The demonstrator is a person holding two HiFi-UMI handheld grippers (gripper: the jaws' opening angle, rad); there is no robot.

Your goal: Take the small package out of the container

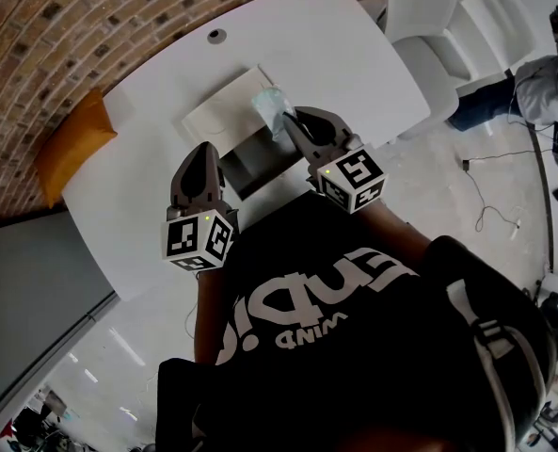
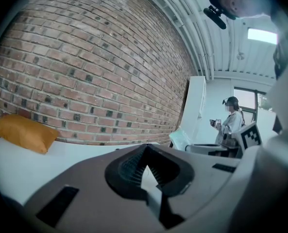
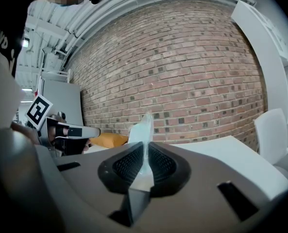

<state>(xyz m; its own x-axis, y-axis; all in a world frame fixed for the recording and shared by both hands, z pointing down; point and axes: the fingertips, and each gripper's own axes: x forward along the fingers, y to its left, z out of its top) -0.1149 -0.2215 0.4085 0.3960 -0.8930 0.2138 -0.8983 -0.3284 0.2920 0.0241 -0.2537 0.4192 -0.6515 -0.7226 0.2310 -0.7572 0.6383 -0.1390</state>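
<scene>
Here, small package (image 3: 143, 129) in right claw (image 3: 144, 160).

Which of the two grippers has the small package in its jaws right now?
The right gripper: its jaws are closed on the pale blue small package, which sticks up between them. The left gripper has nothing between its jaws.

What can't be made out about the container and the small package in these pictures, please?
- Inside of the container: head view, dark and partly behind the right gripper; other contents unclear.
- Print on the small package: too small in head view, edge-on in right gripper view.
- The container in left gripper view: hidden below the body of the left gripper.
</scene>
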